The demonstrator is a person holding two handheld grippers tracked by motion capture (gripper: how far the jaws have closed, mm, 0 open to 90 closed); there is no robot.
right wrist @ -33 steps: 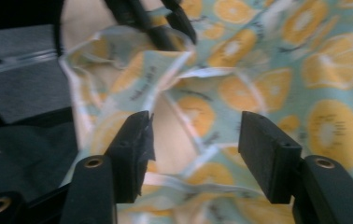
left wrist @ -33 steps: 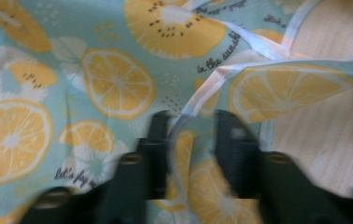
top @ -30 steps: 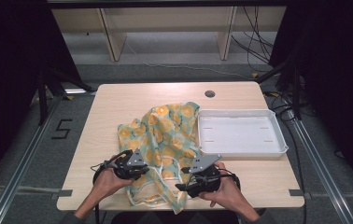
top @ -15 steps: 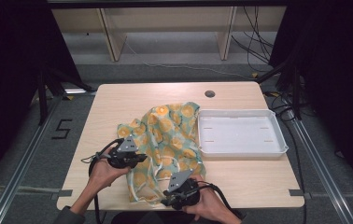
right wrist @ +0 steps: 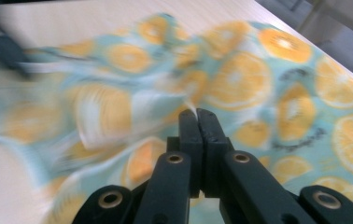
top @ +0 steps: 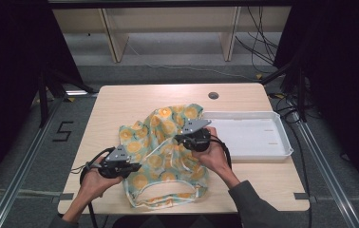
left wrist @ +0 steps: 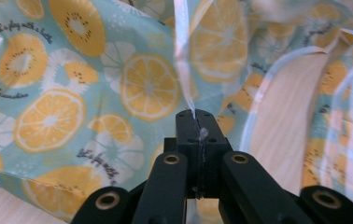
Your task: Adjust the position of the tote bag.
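Item: printed cloth (top: pixel 168 156), pale turquoise, patterned with orange slices, kiwi halves and white flowers, edged with a light binding. Small dark script is printed among the fruit in the left gripper view; it is too small to be read with certainty.

Left gripper (left wrist: pixel 197 114): jaws are pressed fully together, and a thin fold of the cloth's light edge (left wrist: pixel 184 70) is pinched between the tips. From that pinch the edge rises straight up, while the printed fabric is spread just beyond and to both sides of the jaws. In the high view this gripper (top: pixel 132 167) is seen at the cloth's near left border, held in the person's left hand (top: pixel 94 178).

Right gripper (right wrist: pixel 196 112): its jaws have just been closing and are now seen pressed together, with a small peak of the cloth caught at the tips. The fabric beyond is blurred on one side. In the high view it (top: pixel 180 139) is placed near the middle of the cloth, farther from the person than the left gripper.

Beyond the grippers: the cloth lies crumpled on a light wooden table (top: pixel 120 102). Just beside the right gripper, on its outer side, a white tray (top: pixel 282 137) is set, its near corner touched by the cloth. A dark round hole (top: pixel 213 95) is noted in the tabletop farther back.
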